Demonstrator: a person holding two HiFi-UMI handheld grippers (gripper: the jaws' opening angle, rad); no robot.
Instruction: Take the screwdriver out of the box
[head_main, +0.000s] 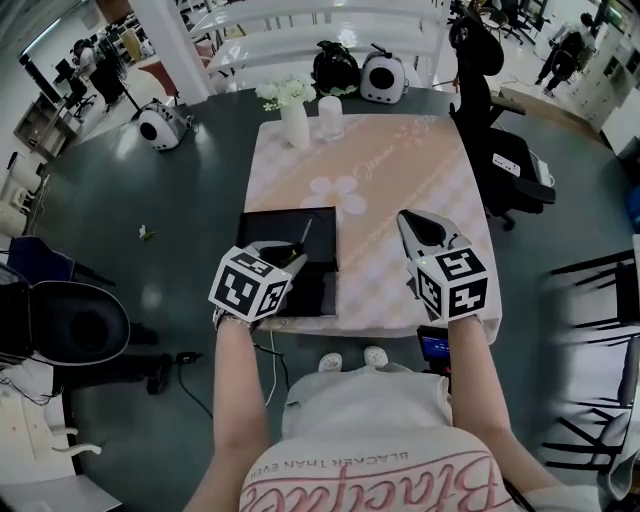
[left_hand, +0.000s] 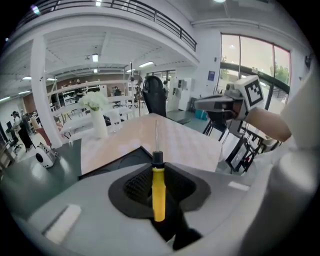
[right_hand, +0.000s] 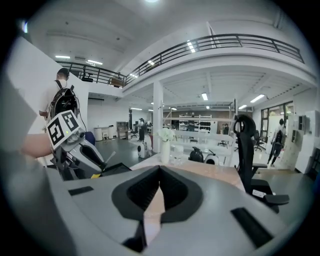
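A screwdriver (left_hand: 158, 192) with a yellow handle and a thin metal shaft sits clamped between the pads of my left gripper (left_hand: 159, 170), its shaft pointing away from the camera. In the head view my left gripper (head_main: 290, 256) hangs over the black box (head_main: 275, 232), which lies open on the near left part of the table, and the shaft (head_main: 303, 236) sticks out above it. My right gripper (head_main: 406, 216) hovers to the right of the box over the tablecloth. Its jaws (right_hand: 159, 169) meet at the tips with nothing between them.
The table (head_main: 400, 190) carries a pink checked cloth, with a white vase of flowers (head_main: 293, 120) and a glass (head_main: 330, 115) at its far end. A black office chair (head_main: 490, 110) stands at the right, another chair (head_main: 70, 320) at the left.
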